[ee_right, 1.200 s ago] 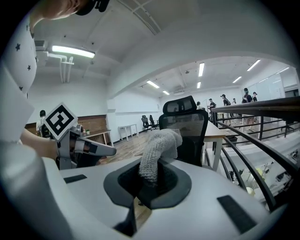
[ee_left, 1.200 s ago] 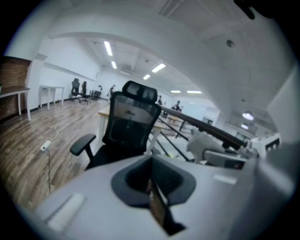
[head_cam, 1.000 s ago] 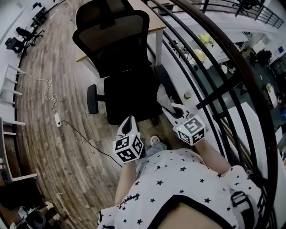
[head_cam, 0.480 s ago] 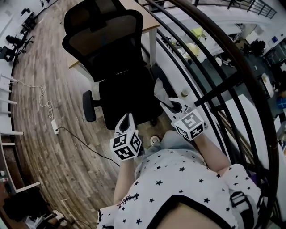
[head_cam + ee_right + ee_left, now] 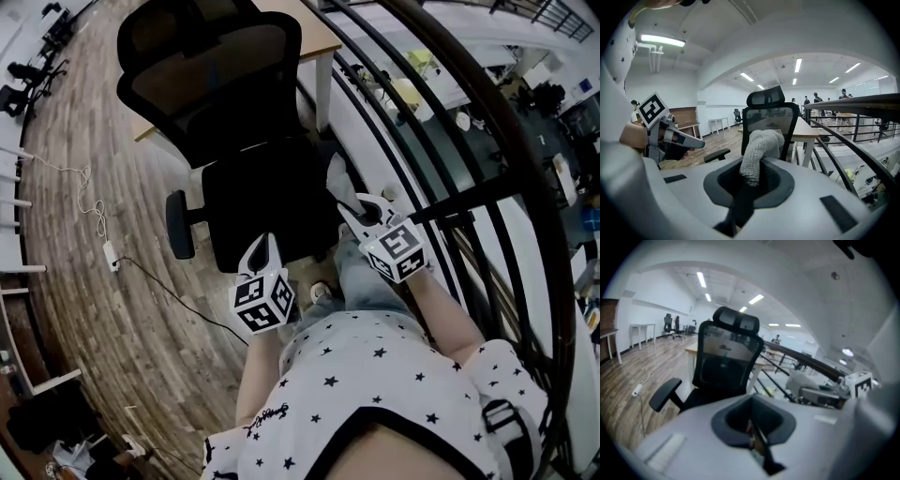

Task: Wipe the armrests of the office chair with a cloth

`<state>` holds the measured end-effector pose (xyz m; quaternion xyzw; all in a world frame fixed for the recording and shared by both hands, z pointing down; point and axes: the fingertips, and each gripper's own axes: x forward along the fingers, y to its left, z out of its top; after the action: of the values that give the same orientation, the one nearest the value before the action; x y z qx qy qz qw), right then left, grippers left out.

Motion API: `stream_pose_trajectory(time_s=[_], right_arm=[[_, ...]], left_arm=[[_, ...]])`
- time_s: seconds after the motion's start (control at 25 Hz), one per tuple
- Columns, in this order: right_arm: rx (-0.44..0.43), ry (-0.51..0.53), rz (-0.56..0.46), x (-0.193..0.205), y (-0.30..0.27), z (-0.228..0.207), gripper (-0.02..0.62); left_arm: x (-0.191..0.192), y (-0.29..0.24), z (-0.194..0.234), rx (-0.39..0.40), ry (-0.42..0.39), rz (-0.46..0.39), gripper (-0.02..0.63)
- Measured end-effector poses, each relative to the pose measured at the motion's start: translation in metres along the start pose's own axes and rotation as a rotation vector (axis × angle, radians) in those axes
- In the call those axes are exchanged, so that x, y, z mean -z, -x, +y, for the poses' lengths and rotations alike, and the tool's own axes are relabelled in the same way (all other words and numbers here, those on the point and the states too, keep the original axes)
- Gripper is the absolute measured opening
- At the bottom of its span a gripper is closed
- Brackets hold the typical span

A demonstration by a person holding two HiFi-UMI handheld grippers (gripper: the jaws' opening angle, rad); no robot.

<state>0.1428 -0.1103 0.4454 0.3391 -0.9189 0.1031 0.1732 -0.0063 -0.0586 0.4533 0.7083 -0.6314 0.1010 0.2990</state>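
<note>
The black office chair (image 5: 253, 202) with a mesh back stands just ahead of me, facing me. Its left armrest (image 5: 175, 223) sticks out over the wooden floor; the other armrest is hidden behind the cloth. My right gripper (image 5: 361, 211) is shut on a grey-white cloth (image 5: 338, 181), which hangs by the seat's right side. In the right gripper view the cloth (image 5: 758, 150) curls up out of the jaws, in front of the chair back (image 5: 768, 123). My left gripper (image 5: 262, 251) is shut and holds nothing, near the seat's front edge; its view shows the armrest (image 5: 665, 393).
A black metal railing (image 5: 441, 202) runs close along my right side. A wooden desk (image 5: 314, 37) stands behind the chair. On the floor at left lie a cable and a power strip (image 5: 109, 255). More chairs (image 5: 23, 89) stand far off.
The chair has slid left and closer in the head view. Both grippers have come a little nearer the seat. The cloth stays in the right gripper.
</note>
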Motion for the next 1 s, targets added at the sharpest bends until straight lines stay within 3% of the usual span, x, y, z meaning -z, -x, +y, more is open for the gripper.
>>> stream_pose_trajectory(time_s=[0.52, 0.72, 1.0], right_arm=[[-0.012, 0.045, 0.083, 0.018, -0.052, -0.072, 0.026], [0.021, 0.068, 0.134, 0.034, -0.079, -0.098, 0.026], [0.022, 0.190, 0.259, 0.069, -0.118, -0.133, 0.026]], left_arm=[[-0.011, -0.057, -0.008, -0.032, 0.040, 0.040, 0.003], [-0.006, -0.074, -0.003, -0.035, 0.042, 0.064, 0.003], [0.003, -0.099, -0.005, -0.049, 0.036, 0.104, 0.003]])
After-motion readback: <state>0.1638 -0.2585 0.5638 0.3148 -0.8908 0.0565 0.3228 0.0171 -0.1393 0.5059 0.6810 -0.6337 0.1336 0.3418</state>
